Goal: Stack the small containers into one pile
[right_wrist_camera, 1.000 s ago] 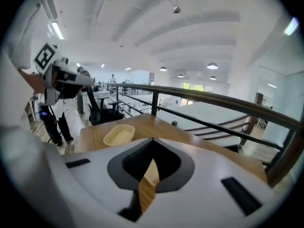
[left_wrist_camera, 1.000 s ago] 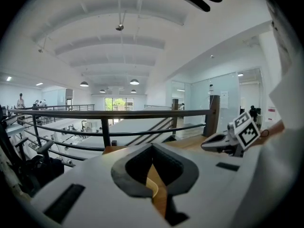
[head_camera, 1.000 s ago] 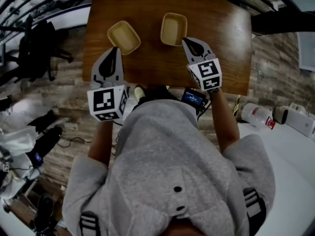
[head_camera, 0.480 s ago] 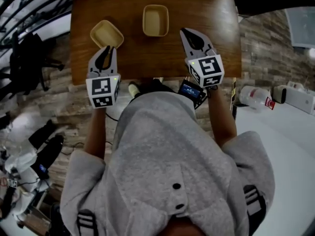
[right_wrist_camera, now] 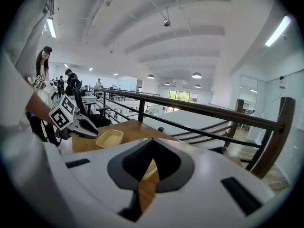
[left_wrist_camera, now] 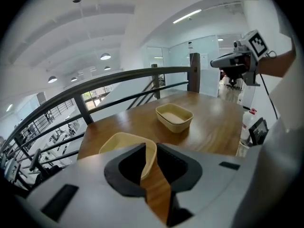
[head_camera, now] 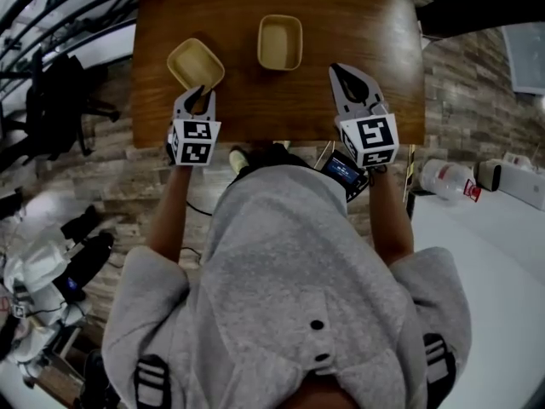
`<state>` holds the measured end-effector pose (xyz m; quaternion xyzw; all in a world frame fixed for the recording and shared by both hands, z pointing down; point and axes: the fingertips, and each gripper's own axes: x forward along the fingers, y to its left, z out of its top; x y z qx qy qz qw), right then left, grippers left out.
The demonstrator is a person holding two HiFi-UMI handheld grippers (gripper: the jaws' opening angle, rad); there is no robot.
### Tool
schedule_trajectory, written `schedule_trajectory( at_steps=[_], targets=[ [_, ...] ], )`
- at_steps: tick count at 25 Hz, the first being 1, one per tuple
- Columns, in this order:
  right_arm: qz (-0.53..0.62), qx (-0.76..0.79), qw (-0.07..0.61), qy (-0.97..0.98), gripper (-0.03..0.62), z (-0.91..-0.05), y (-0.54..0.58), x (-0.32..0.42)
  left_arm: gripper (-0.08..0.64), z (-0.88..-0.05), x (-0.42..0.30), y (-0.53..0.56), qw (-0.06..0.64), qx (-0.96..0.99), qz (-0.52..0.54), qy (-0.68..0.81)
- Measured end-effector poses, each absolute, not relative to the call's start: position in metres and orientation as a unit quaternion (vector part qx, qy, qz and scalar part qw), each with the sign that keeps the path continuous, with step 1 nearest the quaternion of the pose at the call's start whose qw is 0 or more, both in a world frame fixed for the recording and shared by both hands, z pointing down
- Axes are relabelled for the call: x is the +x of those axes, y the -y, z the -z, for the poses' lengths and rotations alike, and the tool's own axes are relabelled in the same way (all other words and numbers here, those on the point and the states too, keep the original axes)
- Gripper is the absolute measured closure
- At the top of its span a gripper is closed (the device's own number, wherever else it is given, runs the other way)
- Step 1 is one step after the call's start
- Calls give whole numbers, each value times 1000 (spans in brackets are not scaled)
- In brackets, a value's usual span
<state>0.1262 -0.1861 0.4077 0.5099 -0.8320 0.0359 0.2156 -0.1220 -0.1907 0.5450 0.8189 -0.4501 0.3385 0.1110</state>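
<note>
I'm looking down over my grey hoodie at the wooden table, with both small containers on its left half. The left container lies at about 10 o'clock on the tabletop, turned at a slant to the table's edges and open side up. The second container sits at about 12 o'clock, squarer to the edge. It is up toward 2 o'clock from the first, apart from it and not stacked. My left gripper comes in from 6 o'clock of the slanted container, its tips right at that container's near corner. In the left gripper view the claw is spreading, a narrow gap between the jaws, and the container's pale rim shows in line with that gap. I can't tell whether the rim is actually between the pads or just beyond them, and I see no pinch on it. My right gripper hangs over bare wood at about 4 o'clock of the second container, clear of it. Its claw is pressed together with nothing in it, and in the right gripper view only a sliver of table and a bit of container far behind show through the slit. A white bottle lies on the floor off the table's right side, at about 4 o'clock.
</note>
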Motion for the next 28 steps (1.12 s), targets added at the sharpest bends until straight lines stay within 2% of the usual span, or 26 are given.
schedule_trajectory(
  at_steps=[15, 28],
  targets=[
    [-43, 512, 248, 822, 577, -424, 174, 150, 492, -618, -111, 207, 107, 801, -433, 400],
    [-46, 514, 255, 818, 577, -433, 183, 145, 494, -639, -117, 224, 115, 791, -463, 384]
  ],
)
